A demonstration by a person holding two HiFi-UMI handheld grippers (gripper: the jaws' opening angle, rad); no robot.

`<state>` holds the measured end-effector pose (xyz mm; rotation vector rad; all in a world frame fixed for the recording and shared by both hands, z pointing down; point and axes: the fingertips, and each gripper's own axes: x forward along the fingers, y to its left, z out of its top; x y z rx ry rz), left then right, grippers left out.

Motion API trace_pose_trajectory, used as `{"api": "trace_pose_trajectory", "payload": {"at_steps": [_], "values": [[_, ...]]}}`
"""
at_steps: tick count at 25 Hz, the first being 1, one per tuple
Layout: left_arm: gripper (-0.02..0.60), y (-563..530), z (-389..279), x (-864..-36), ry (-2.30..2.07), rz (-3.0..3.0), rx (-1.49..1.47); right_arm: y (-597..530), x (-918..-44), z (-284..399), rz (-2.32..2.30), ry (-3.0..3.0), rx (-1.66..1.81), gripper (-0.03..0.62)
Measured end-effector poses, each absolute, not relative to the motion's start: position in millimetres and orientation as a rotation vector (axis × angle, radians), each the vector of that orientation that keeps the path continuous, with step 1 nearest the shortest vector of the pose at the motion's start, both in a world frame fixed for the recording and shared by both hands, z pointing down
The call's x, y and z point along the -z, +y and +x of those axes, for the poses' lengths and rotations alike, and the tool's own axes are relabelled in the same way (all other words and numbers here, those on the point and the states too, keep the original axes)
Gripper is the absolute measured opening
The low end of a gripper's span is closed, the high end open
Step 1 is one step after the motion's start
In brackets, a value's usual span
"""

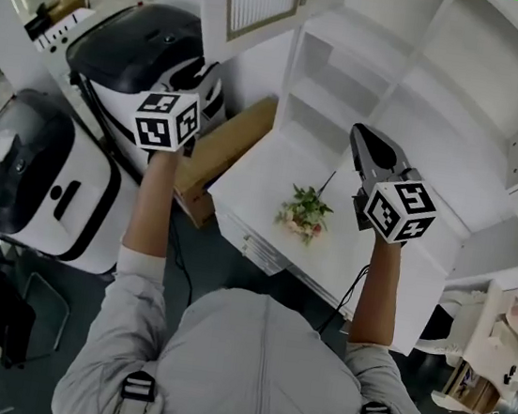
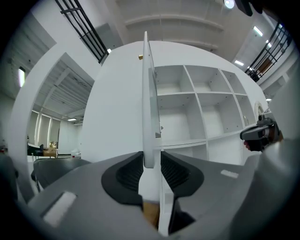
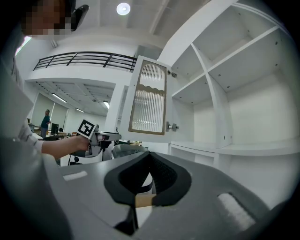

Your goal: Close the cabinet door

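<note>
Door (image 2: 147,93), edge-on and upright, sits between wide fingers of left gripper (image 2: 151,161), unclamped; right gripper (image 3: 150,157) pinched empty, farther away.

Dark grey floor (image 1: 223,265); black mezzanine railing (image 3: 84,60) high up; round ceiling light (image 3: 123,8) lit

My left gripper (image 2: 151,161): matt grey plastic shell, black ribbed pads (image 2: 129,174). On the cabinet door (image 3: 147,98), a ribbed glass panel in a pale wood-look frame and a small bright metal hinge (image 3: 171,126); shelves (image 1: 350,90) smooth matt white. Beside it, cardboard box (image 1: 234,141) dull brown; machine covers (image 1: 144,39) glossy black-and-white plastic; my shirt (image 1: 256,371) plain grey cloth.
</note>
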<state>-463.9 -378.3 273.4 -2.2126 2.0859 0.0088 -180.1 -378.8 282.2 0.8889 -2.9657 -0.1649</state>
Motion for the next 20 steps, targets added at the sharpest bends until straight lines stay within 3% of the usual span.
{"api": "trace_pose_trajectory", "payload": {"at_steps": [6,20], "values": [[0.087,-377,-462,-274,2.137,-2.139,0.021,-382,-279,-161,0.873,-2.983,0.157,0.002],[0.097,-370,-347,-273,1.881,-2.349,-0.065,-393,-283,-108,0.933,-2.982,0.09,0.002]]}}
